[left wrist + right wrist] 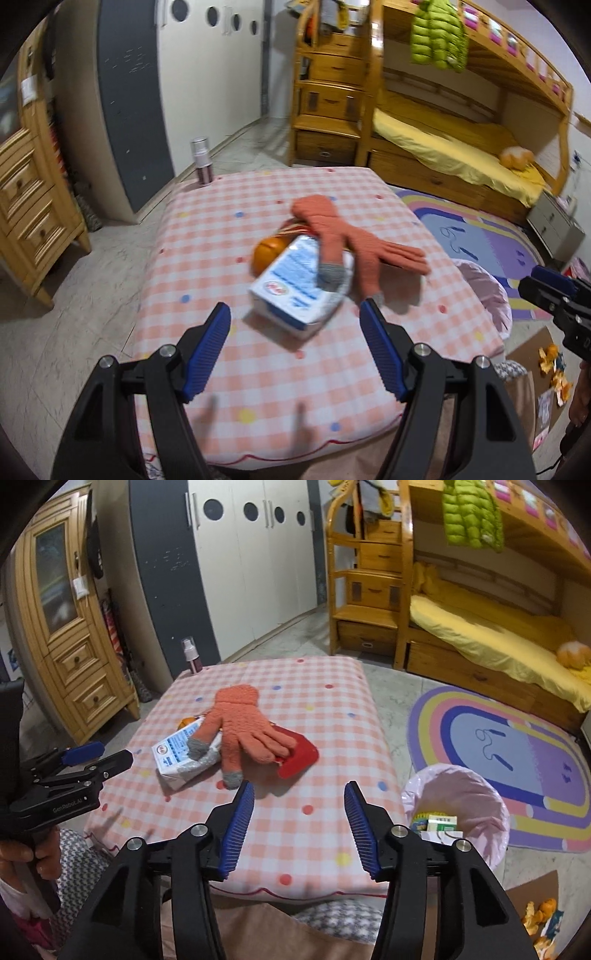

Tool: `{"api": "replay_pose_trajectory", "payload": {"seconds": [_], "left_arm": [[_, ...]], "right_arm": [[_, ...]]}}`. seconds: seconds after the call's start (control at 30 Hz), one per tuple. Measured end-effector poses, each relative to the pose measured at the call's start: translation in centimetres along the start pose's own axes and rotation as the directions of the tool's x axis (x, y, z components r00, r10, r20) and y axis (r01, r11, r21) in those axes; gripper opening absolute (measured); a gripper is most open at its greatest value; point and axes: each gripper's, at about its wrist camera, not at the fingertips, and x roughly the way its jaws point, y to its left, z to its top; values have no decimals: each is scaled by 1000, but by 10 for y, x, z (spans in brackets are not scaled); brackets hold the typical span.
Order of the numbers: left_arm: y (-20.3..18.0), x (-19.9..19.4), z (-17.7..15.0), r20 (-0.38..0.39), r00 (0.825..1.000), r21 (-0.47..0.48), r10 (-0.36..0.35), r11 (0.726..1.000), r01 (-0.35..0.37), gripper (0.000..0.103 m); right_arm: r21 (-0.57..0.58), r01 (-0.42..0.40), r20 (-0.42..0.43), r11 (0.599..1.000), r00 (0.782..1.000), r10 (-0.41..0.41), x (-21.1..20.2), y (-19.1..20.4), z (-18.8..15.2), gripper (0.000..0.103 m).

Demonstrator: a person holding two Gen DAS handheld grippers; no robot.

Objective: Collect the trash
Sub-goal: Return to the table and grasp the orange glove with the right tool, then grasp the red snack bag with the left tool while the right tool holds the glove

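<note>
Blue ribbed pads of the left gripper stand spread, nothing between them; the right gripper is likewise spread and empty. "GenRobot.AI" reads on the left gripper's body. Just beyond, a white-and-blue carton lies under an orange glove mid-table. Open checked cloth surrounds them; a pink-lined bin stands at the table's right edge.

Left gripper in near foreground, blue ribbed pads wide apart, nothing between them. It hangs above pink-and-white checked cushion with coloured dots. On cushion: white-and-blue paper carton, tilted; orange round fruit touching its far-left side; orange knitted glove with grey fingertips lying over carton. Right of cushion, bin with pink plastic liner. Right gripper at right edge, blurred. Orange peels on brown cardboard, near right.
</note>
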Motion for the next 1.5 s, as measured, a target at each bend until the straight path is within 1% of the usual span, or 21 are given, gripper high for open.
{"api": "replay_pose_trajectory", "payload": {"seconds": [0.03,0.13,0.23,0.3,0.4,0.53,0.7,0.87,0.9,0.93,0.97,1.0,1.03,1.07,1.13,1.17,1.27,1.37,1.47,1.5], "left_arm": [[5,0,1,0,1000,-10,4,1000,-4,70],[13,4,4,3,1000,-20,18,1000,-18,76],[19,10,11,2,1000,-29,27,999,-27,76],[23,16,14,-2,999,-35,38,999,-38,76],[35,26,18,-12,998,-46,63,997,-64,76],[51,43,22,-41,996,-55,82,995,-84,76],[63,57,24,-62,994,-67,91,993,-95,76],[67,64,23,-71,994,-71,86,993,-91,76],[67,65,23,-74,994,-72,86,993,-91,76],[67,66,23,-76,993,-74,86,993,-92,76],[68,66,22,-78,994,-76,82,993,-88,76],[68,66,22,-78,994,-76,81,993,-87,76],[68,65,21,-78,994,-75,81,993,-87,76],[68,66,21,-79,994,-75,80,993,-86,76],[68,65,20,-82,993,-79,79,993,-85,76],[67,64,20,-82,993,-78,80,993,-86,76],[63,57,19,-72,994,-69,82,994,-87,76],[57,48,19,-56,995,-53,83,995,-86,76],[50,38,20,-40,996,-40,74,996,-76,76],[48,36,20,-36,997,-36,69,997,-71,76]], "right_arm": [[-2,-4,-2,1000,1000,4,2,3,1,54],[-9,-21,-6,1000,1000,21,11,9,8,55],[-17,-49,-17,999,999,49,26,16,20,55],[-24,-72,-40,997,997,71,43,21,30,54],[-43,-80,-66,996,995,77,68,28,41,51],[-67,-93,-95,993,992,86,100,39,52,50],[-71,-138,-156,988,980,126,141,52,61,51],[-77,-178,-205,981,966,160,170,62,67,51],[-72,-190,-223,979,960,170,175,62,66,48],[-65,-209,-228,976,955,189,177,63,67,42],[-60,-224,-226,973,952,205,176,63,67,39],[-68,-231,-225,971,951,211,174,65,67,29],[-84,-235,-225,968,951,211,170,68,66,22],[-94,-236,-228,967,951,210,168,71,65,20],[-99,-244,-225,965,950,217,162,73,65,10],[-97,-247,-214,964,951,222,157,73,65,10],[-69,-255,-141,965,960,243,135,69,72,10],[-20,-282,-61,959,958,280,108,60,84,10],[-10,-279,33,960,960,279,71,49,94,9],[-8,-276,52,961,960,276,64,45,96,9]]}}
